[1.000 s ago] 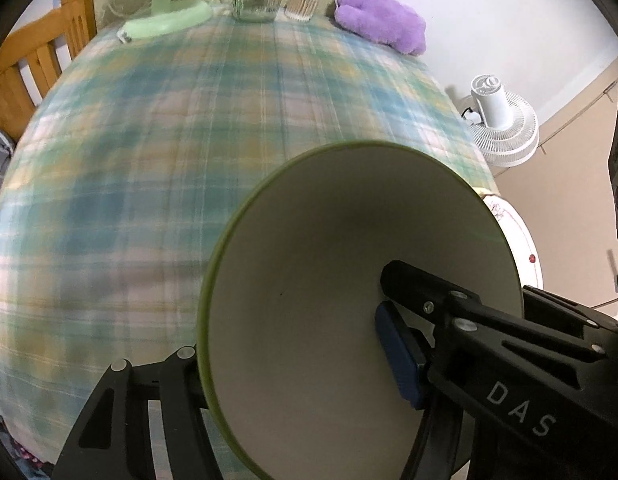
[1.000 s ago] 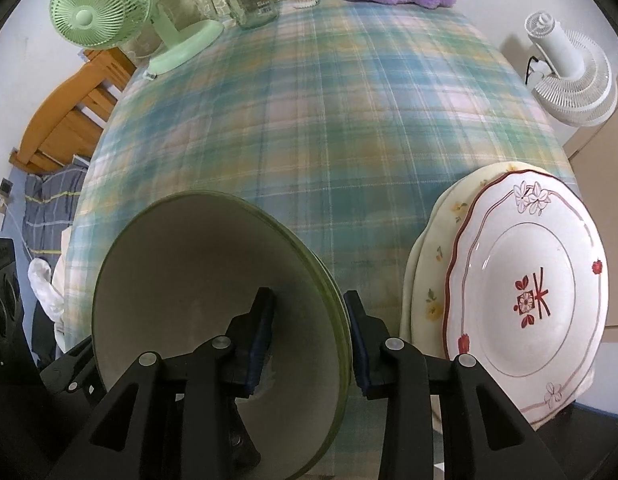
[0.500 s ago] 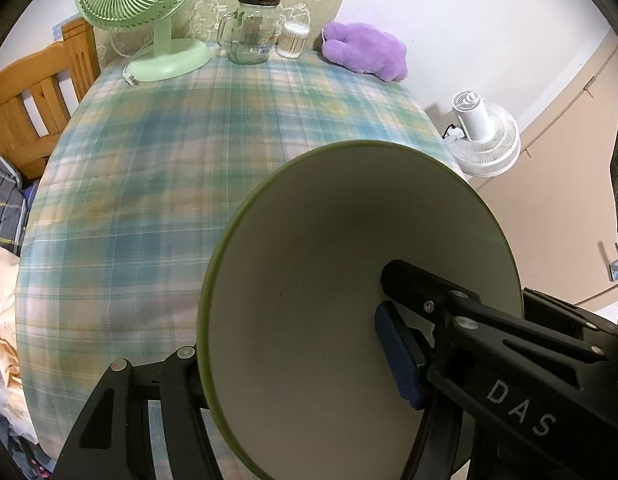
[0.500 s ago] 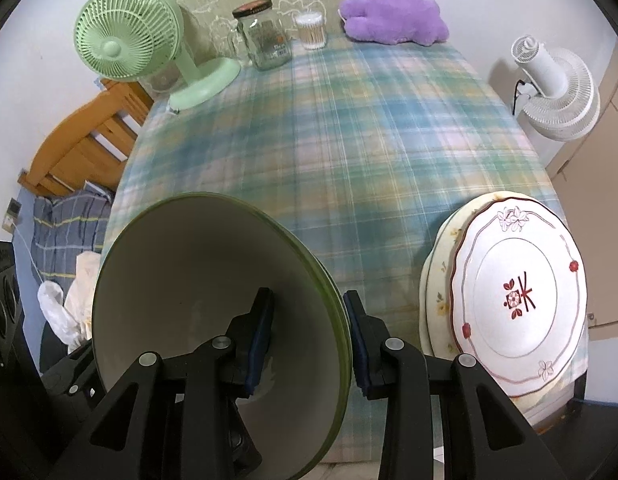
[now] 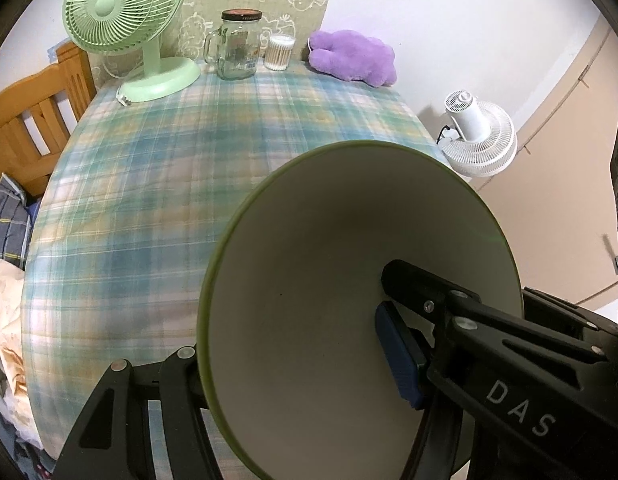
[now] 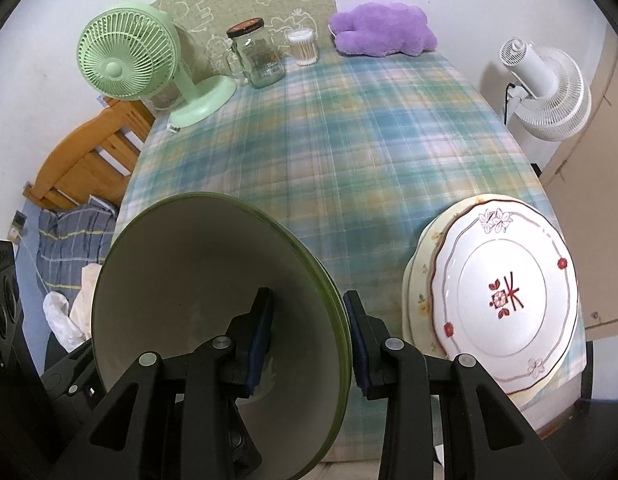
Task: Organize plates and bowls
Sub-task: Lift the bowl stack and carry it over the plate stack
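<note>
My left gripper [image 5: 297, 364] is shut on the rim of a green-edged cream bowl [image 5: 329, 280], held tilted above the near table edge. My right gripper [image 6: 309, 332] is shut on the rim of green-edged bowls [image 6: 189, 280]; at least two nested rims show. A stack of two plates lies at the table's near right corner: a white plate with red flower marks [image 6: 505, 296] on top of a cream flowered plate [image 6: 417, 300]. The plates are hidden in the left wrist view.
A plaid tablecloth [image 6: 349, 140] covers the table. At its far edge stand a green desk fan [image 6: 125, 60], a glass jar mug [image 6: 257, 56], a cotton-swab tub [image 6: 303, 46] and a purple plush [image 6: 381, 30]. A white floor fan [image 6: 545, 84] stands right, a wooden chair [image 5: 33, 120] left.
Both grippers have lifted and pulled back from the table with their bowls still held; the far objects and plates now look smaller and lower.
</note>
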Action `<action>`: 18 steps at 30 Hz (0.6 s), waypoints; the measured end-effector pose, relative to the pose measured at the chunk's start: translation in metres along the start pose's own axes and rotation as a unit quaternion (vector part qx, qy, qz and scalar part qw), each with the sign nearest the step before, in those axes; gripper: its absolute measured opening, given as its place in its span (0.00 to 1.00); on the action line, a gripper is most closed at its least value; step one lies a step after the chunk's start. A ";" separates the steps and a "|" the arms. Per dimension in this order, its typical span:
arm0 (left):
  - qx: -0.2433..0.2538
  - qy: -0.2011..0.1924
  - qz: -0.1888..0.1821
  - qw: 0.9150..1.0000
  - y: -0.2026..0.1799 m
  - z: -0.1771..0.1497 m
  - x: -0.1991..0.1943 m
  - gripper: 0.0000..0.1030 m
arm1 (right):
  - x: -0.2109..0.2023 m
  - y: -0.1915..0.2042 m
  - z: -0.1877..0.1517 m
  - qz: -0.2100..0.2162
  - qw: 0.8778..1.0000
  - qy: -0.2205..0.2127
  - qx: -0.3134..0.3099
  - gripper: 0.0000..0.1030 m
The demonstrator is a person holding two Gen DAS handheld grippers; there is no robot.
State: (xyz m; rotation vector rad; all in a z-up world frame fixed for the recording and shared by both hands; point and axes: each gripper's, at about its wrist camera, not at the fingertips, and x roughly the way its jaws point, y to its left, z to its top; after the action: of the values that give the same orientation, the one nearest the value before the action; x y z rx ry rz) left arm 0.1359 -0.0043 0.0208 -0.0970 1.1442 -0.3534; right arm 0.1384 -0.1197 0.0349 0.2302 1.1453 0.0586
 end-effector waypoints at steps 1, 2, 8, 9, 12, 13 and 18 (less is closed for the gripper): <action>-0.001 0.000 0.002 1.000 -0.005 0.000 0.001 0.64 | -0.001 -0.004 0.001 0.002 1.000 0.001 0.000 0.37; -0.002 -0.001 0.004 1.000 -0.009 0.001 0.001 0.64 | -0.002 -0.009 0.002 0.004 1.000 0.002 -0.001 0.37; -0.008 -0.007 0.004 1.000 -0.039 0.005 0.004 0.64 | -0.014 -0.037 0.009 0.005 1.000 -0.003 -0.011 0.37; -0.009 -0.008 0.004 1.000 -0.043 0.006 0.005 0.65 | -0.015 -0.041 0.011 0.005 1.000 -0.003 -0.013 0.37; -0.011 -0.011 0.005 1.000 -0.058 0.008 0.008 0.64 | -0.020 -0.054 0.014 0.005 1.000 -0.004 -0.016 0.37; -0.013 -0.012 0.005 1.000 -0.062 0.009 0.009 0.64 | -0.022 -0.060 0.016 0.005 1.000 -0.004 -0.018 0.37; -0.018 -0.015 0.008 1.000 -0.082 0.011 0.015 0.64 | -0.027 -0.080 0.021 0.007 1.000 -0.004 -0.025 0.37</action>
State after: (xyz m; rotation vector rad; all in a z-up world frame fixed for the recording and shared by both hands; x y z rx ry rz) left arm 0.1334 -0.0873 0.0328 -0.1242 1.1221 -0.3160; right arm 0.1401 -0.2057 0.0506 0.1951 1.1337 0.0984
